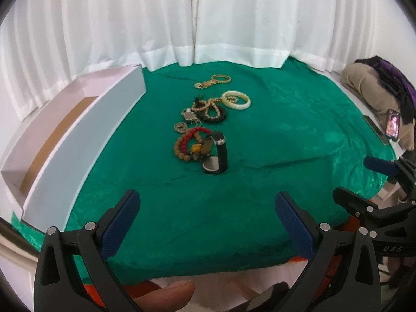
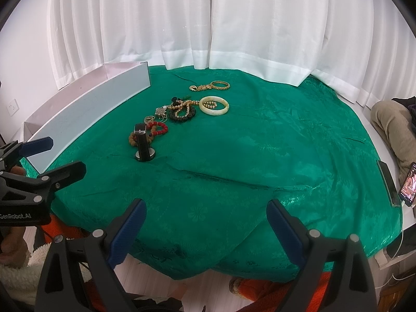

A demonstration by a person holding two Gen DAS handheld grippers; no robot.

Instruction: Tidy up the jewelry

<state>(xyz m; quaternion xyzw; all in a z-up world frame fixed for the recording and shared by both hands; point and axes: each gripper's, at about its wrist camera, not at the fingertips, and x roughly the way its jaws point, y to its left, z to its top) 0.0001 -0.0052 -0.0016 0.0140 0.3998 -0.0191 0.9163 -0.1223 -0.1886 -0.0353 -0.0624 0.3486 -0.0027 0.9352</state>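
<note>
Jewelry lies in a row on the green cloth [image 1: 286,135]: a black wristwatch [image 1: 217,156] [image 2: 143,145] nearest, red and brown bead bracelets [image 1: 189,141] [image 2: 156,128], a dark bead bracelet with a gold chain [image 1: 212,110] [image 2: 182,111], a pale jade bangle [image 1: 236,100] [image 2: 214,106], and a gold chain with a ring [image 1: 213,81] [image 2: 210,86] farthest. My left gripper [image 1: 208,208] is open and empty, short of the watch. My right gripper [image 2: 206,215] is open and empty over the cloth's near edge. Each gripper shows in the other's view [image 1: 364,179] [image 2: 59,156].
A long white open box [image 1: 85,140] [image 2: 85,111] with a brown floor stands along the left of the cloth. White curtains hang behind. A phone [image 1: 392,124] [image 2: 408,186] and folded clothes [image 1: 374,88] sit off the right edge.
</note>
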